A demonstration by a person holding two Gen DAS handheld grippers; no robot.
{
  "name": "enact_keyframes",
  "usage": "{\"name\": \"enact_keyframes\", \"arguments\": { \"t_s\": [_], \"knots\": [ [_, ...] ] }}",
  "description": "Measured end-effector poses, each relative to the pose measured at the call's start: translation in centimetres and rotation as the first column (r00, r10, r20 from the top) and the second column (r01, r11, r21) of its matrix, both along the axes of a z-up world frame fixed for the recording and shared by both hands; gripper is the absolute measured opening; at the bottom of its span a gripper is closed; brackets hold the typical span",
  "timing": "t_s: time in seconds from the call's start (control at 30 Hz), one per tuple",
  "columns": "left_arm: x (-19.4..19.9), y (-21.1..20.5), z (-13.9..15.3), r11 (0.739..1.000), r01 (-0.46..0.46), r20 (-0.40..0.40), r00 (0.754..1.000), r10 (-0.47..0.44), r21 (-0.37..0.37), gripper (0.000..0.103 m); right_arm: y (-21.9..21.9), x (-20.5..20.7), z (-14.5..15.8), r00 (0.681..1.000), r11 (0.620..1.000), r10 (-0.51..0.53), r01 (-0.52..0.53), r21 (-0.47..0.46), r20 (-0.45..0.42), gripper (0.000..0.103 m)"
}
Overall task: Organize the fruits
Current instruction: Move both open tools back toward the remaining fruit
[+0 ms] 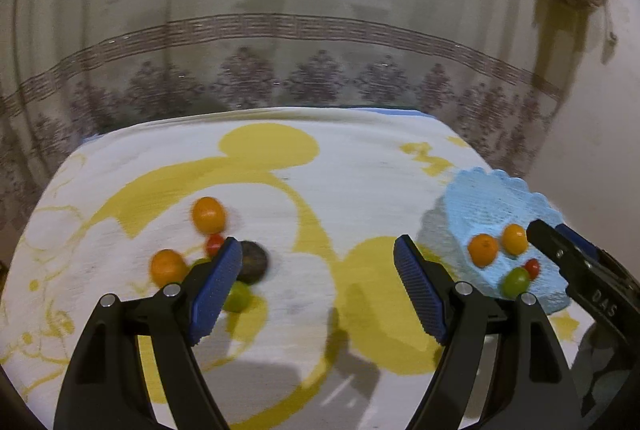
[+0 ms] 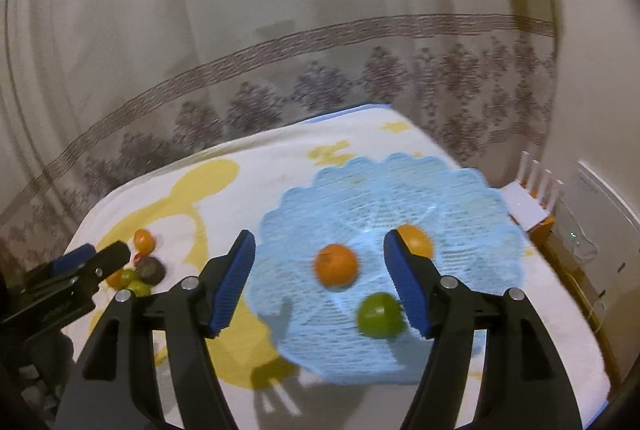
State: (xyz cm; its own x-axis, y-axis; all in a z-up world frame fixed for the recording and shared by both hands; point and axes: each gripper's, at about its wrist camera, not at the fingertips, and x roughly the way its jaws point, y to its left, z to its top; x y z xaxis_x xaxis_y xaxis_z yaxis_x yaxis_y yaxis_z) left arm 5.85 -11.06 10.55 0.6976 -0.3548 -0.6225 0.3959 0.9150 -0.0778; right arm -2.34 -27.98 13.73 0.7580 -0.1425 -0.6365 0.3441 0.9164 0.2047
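Note:
A light blue mesh tray [image 2: 400,190] lies on the right of the table; in the left wrist view it [image 1: 480,198] holds two oranges [image 1: 483,250], a green fruit [image 1: 515,281] and a small red one [image 1: 533,267]. A loose pile on the left has two oranges [image 1: 208,215], a red fruit [image 1: 214,244], a dark round fruit [image 1: 254,261] and a green fruit [image 1: 238,297]. My left gripper [image 1: 318,290] is open and empty, just right of the pile. My right gripper [image 2: 319,284] is open and empty above the tray, around an orange [image 2: 336,265] and green fruit [image 2: 379,315].
The table wears a white cloth with yellow shapes [image 1: 280,190]. A patterned curtain [image 1: 280,30] hangs behind it. A white rack and a box [image 2: 532,198] stand off the table's right edge, by the wall.

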Motion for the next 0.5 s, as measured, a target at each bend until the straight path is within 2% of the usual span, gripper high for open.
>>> {"name": "enact_keyframes", "arguments": {
  "t_s": [0.27, 0.5],
  "knots": [
    [1.0, 2.7, -0.3, 0.996, -0.085, 0.023, 0.996, 0.084, 0.024, 0.078, 2.7, 2.3, -0.8, 0.996, 0.997, 0.078, -0.078, 0.004, -0.04, 0.069],
    [1.7, 3.9, -0.9, 0.992, -0.121, 0.021, 0.992, 0.121, 0.034, 0.078, 4.3, 4.0, -1.9, 0.989, 0.992, 0.126, -0.125, 0.014, -0.081, 0.069]
  ]
}}
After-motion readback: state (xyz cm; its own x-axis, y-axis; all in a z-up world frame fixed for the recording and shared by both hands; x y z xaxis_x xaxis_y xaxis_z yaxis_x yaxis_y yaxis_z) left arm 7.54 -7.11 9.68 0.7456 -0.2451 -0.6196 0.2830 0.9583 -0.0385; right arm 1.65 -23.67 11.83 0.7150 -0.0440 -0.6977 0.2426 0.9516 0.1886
